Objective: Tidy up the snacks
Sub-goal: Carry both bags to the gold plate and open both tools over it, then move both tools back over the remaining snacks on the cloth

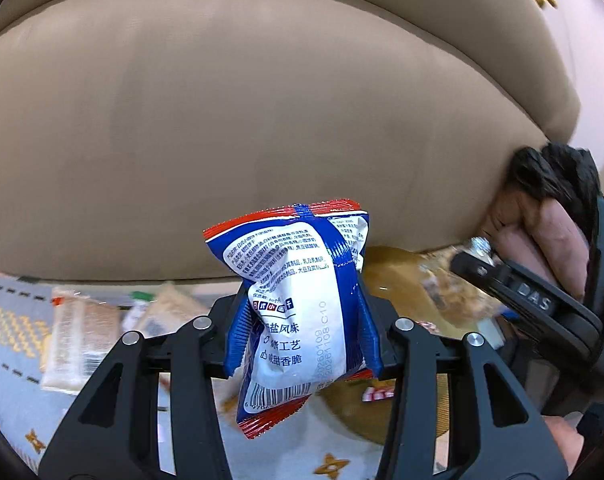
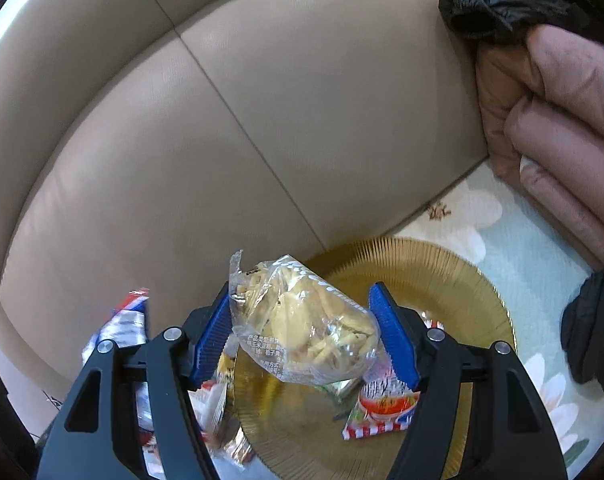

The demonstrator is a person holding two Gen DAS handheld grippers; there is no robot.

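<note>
My left gripper (image 1: pixel 302 332) is shut on a blue, white and red snack packet (image 1: pixel 297 308), held upright in the air with its printed back toward the camera. My right gripper (image 2: pixel 302 332) is shut on a clear bag of pale yellow chips (image 2: pixel 302 320), held above a round gold plate (image 2: pixel 442 276). On that plate lie a red-and-white striped packet (image 2: pixel 382 408) and a green wrapper (image 2: pixel 338 388). In the left wrist view the gold plate (image 1: pixel 398 284) shows behind the packet, with the right gripper's body (image 1: pixel 534 304) and a hand (image 1: pixel 542 232) over it.
A beige leather sofa back (image 1: pixel 261 120) fills the background. Several snack packets (image 1: pixel 85 336) lie on a patterned cloth (image 1: pixel 9 320) to the left. A pink and black padded jacket (image 2: pixel 562 120) rests on the floral cover (image 2: pixel 502 232) at the right. Loose packets (image 2: pixel 213 412) sit left of the plate.
</note>
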